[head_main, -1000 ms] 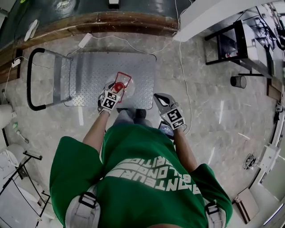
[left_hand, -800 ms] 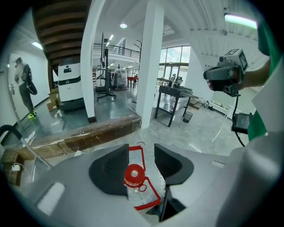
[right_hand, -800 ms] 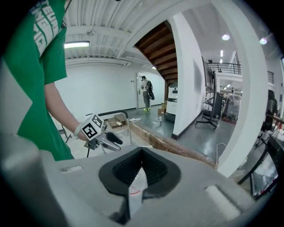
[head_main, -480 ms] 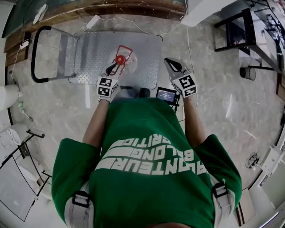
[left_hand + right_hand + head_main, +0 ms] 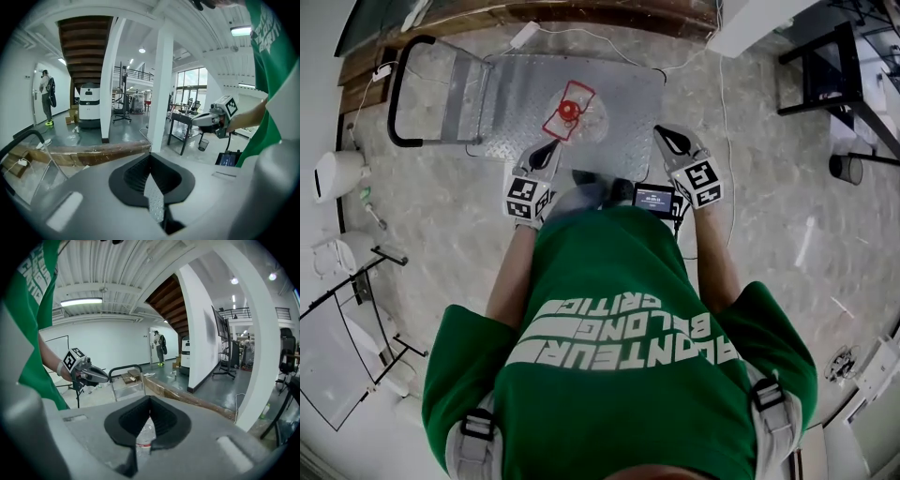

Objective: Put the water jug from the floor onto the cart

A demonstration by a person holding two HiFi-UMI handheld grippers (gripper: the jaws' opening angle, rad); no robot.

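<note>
While one water jug (image 5: 572, 111) stands on one cart (image 5: 511, 103), the left gripper (image 5: 549, 148) and right gripper (image 5: 665, 136) are both closed, empty

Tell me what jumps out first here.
The clear jug with its red cap and handle stands upright mid-deck on the steel cart. Next come the left gripper and right gripper, both shut and empty, at the cart's near edge. The person's green shirt fills the lower half of the head view.
</note>
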